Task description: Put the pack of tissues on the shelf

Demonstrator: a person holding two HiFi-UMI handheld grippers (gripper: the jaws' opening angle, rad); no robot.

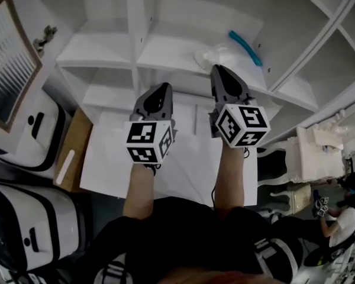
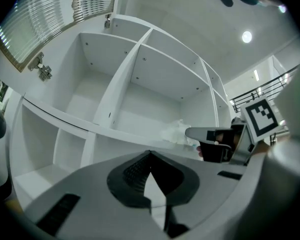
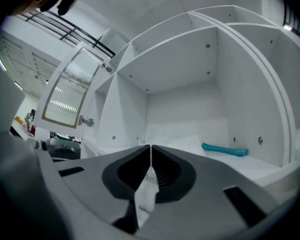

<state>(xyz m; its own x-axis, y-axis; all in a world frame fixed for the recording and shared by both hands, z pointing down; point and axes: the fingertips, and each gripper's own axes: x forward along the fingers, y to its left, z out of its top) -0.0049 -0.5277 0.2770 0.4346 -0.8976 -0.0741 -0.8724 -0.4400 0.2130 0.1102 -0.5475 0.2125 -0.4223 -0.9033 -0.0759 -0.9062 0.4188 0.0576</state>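
The pack of tissues (image 1: 215,57), white and crinkly, rests on a middle board of the white shelf (image 1: 106,52). My right gripper (image 1: 218,70) reaches into that compartment with its jaws closed on the pack's near edge. In the right gripper view the pack (image 3: 176,141) shows just past the meeting tips of the right gripper (image 3: 150,147), and white film fills the gap below them. The left gripper view shows the pack (image 2: 174,132) at the right gripper's tip. My left gripper (image 1: 161,89) hangs in front of the shelf, lower and to the left. The left gripper (image 2: 150,153) is shut and empty.
A teal stick-like object (image 1: 246,47) lies at the back right of the same compartment, also visible as the teal object (image 3: 225,150). A cabinet door with ribbed glass (image 1: 6,70) stands open at the left. White cases (image 1: 29,129) sit on the floor at left; white furniture (image 1: 310,152) and a person (image 1: 343,215) are at right.
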